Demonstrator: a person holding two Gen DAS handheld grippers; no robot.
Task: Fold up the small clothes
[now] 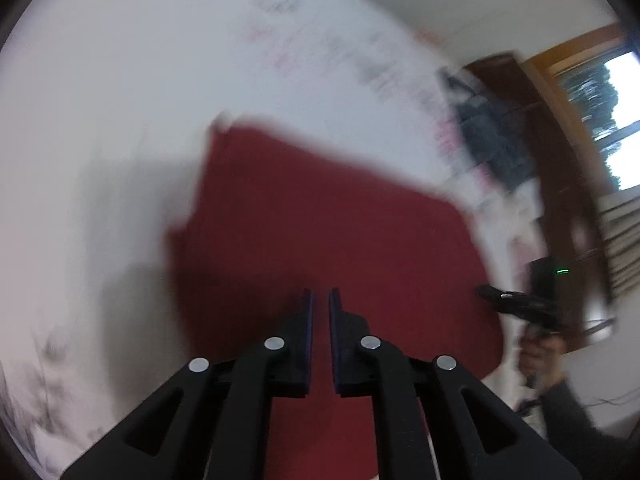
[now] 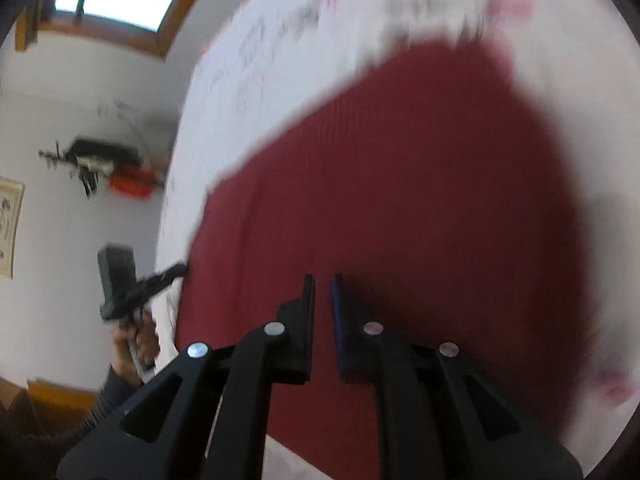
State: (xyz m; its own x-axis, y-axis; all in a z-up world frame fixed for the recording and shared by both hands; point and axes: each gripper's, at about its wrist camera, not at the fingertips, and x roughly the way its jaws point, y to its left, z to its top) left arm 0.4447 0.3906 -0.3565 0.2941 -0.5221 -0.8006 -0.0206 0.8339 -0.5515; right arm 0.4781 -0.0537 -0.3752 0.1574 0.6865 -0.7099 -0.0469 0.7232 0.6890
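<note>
A dark red garment (image 1: pixel 320 220) lies flat on a white printed bedsheet (image 1: pixel 120 100), and it fills most of the blurred right wrist view (image 2: pixel 400 200). My left gripper (image 1: pixel 320 292) hovers over its near part, fingers drawn almost together with a thin slit and nothing between them. My right gripper (image 2: pixel 322 278) stands the same way over the garment, holding nothing. Each gripper shows in the other's view at the garment's edge: the right gripper (image 1: pixel 482 291) and the left gripper (image 2: pixel 180 270), each held by a hand.
The sheet (image 2: pixel 224 92) carries pink and grey prints. A dark bundle (image 1: pixel 488 140) lies at the bed's far right. A wood-framed window (image 1: pixel 600 120) and a wall shelf with an orange item (image 2: pixel 132 184) are beyond the bed.
</note>
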